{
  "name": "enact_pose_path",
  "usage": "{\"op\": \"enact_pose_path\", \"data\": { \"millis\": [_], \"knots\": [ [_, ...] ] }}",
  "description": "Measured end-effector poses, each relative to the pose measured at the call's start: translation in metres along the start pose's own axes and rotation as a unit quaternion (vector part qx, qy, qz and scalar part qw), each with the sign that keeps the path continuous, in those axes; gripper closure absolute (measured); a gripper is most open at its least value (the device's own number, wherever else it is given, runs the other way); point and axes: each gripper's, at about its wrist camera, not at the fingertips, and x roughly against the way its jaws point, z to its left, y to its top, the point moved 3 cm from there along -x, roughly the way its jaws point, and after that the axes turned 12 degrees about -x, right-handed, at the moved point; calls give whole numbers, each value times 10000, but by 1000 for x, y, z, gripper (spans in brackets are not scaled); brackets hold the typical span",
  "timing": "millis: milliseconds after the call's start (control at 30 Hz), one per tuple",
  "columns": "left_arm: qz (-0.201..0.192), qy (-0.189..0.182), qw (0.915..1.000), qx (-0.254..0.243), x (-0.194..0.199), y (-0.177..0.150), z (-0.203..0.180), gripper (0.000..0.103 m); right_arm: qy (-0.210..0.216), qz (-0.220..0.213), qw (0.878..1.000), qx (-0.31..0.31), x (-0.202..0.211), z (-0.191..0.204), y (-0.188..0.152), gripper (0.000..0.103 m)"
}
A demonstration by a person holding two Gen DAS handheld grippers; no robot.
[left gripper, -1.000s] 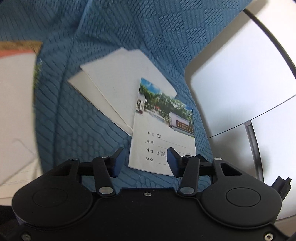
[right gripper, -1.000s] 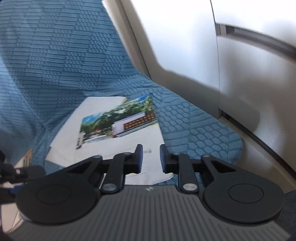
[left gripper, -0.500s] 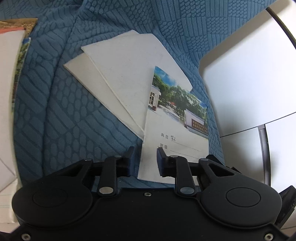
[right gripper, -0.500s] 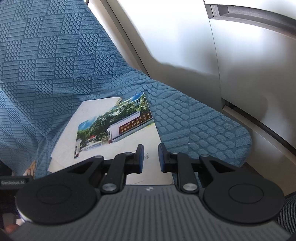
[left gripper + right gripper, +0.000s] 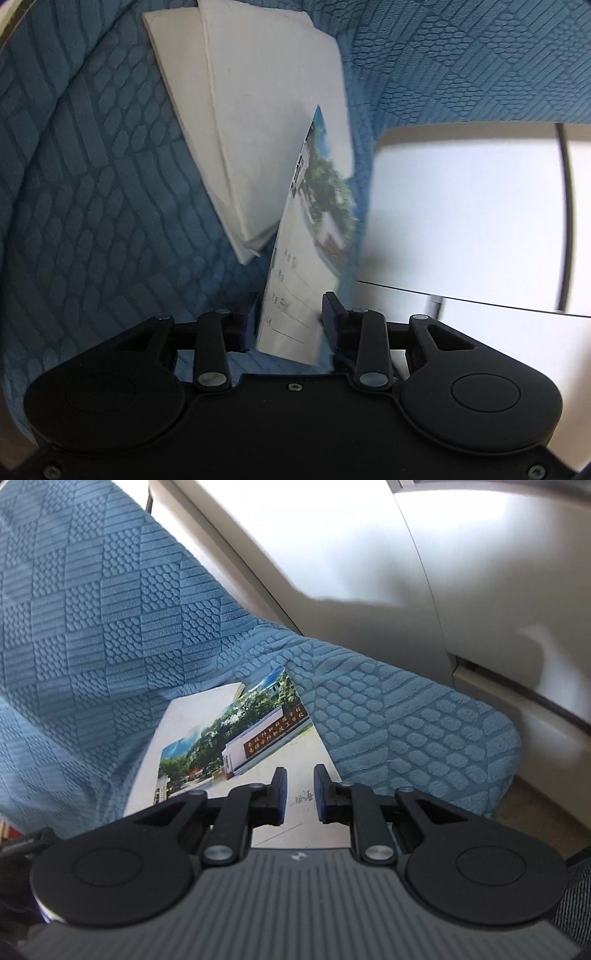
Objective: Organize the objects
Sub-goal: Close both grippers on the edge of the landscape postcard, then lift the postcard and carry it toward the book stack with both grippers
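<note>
A notebook [image 5: 314, 221] with a photo of a building and trees on its cover lies on blue textured fabric [image 5: 92, 184], partly over two white booklets [image 5: 258, 110]. My left gripper [image 5: 290, 317] is low over the notebook's near end, which fills the gap between its fingers. Its jaws are opening and I see no pad pressing on the cover. In the right wrist view the same notebook [image 5: 240, 738] lies under my right gripper [image 5: 300, 794]. Those jaws are closing to a narrow gap with only the cover showing through.
The blue fabric [image 5: 110, 590] covers a seat and backrest. A white glossy panel [image 5: 461, 203] with a dark seam stands right beside the notebook, and the same white furniture [image 5: 369, 554] fills the right wrist view's upper right. A white booklet edge [image 5: 184, 720] shows under the notebook.
My left gripper has sunk, rolled and come up to the notebook, whose near end now sits between its fingers; its jaws narrowed, then widened. The right jaws have narrowed slightly.
</note>
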Motion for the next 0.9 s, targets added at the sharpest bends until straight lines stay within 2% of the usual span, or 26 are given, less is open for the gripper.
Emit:
{"op": "enact_pose_path", "data": {
  "millis": [33, 100, 167, 233, 300, 333, 467, 567, 633, 700, 767, 833, 900],
  "knots": [
    [-21, 90, 9999, -45, -1, 0, 0, 71, 18, 5, 10000, -35, 0, -1, 0, 87],
    [-13, 212, 9997, -148, -6, -1, -2, 81, 57, 15, 9999, -101, 1, -2, 0, 87],
    [10, 450, 9987, -256, -10, -3, -1, 85, 100, 52, 9997, -232, 1, -4, 1, 85],
    [2, 463, 9986, -273, -12, -5, -2, 87, 170, 81, 9993, -318, 3, -5, 1, 82],
    [11, 534, 9980, -331, -15, -5, -4, 97, 321, 96, 9989, -328, 6, -1, 0, 82],
    [-10, 600, 9975, -375, -14, -6, -5, 98, 480, 164, 9980, -365, 7, 1, 0, 82],
    [-213, 413, 9986, -246, -8, -7, -9, 102, 889, 108, 9957, -254, 21, 13, -3, 81],
    [-306, 364, 9987, -201, -5, -12, -13, 102, 1282, 298, 9911, -190, 30, 22, -10, 80],
    [-342, 376, 9986, -172, -4, -14, -16, 102, 1453, 641, 9871, -224, 31, 26, -18, 72],
    [-446, 423, 9980, -161, -3, -14, -21, 102, 1561, 942, 9825, -391, 32, 24, -26, 36],
    [-545, 323, 9980, -76, 0, -14, -23, 102, 1688, 1008, 9780, -692, 37, 19, -30, 29],
    [-615, 248, 9978, -1, 4, -14, -25, 102, 1901, 1183, 9691, -1037, 39, 12, -30, 29],
    [-644, 155, 9978, 44, 9, -16, -27, 102, 2035, 1527, 9549, -1531, 35, 3, -34, 28]
  ]
}}
